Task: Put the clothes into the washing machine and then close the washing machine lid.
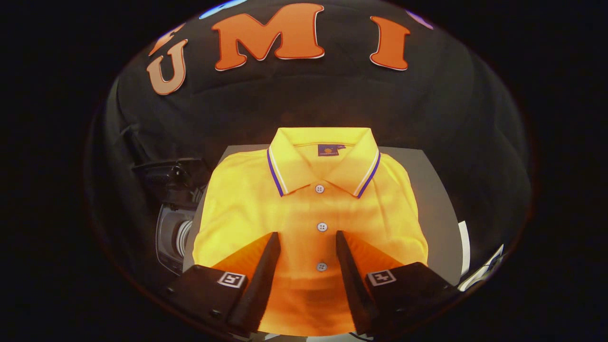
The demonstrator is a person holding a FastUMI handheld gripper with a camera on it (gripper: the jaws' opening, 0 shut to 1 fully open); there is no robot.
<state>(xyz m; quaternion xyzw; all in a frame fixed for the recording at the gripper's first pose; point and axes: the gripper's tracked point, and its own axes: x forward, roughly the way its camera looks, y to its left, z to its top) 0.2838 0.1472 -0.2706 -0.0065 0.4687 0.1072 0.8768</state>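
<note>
Gripper view: gripper [306,237] open over polo shirt [308,209].

Gripper view looks forward and down along its spread fingers [270,256]; close over a folded yellow polo shirt [308,209]; black booth wall [451,114] beyond.

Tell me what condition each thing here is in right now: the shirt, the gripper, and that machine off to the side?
Polo shirt: folded flat on the grey surface, collar up, placket buttoned, not yet picked up.
Gripper: open, fingers spread either side of the button line, over the shirt's lower half, not clamping it.
Washing machine: beside the shirt, partly visible; door state cannot be told.
</note>
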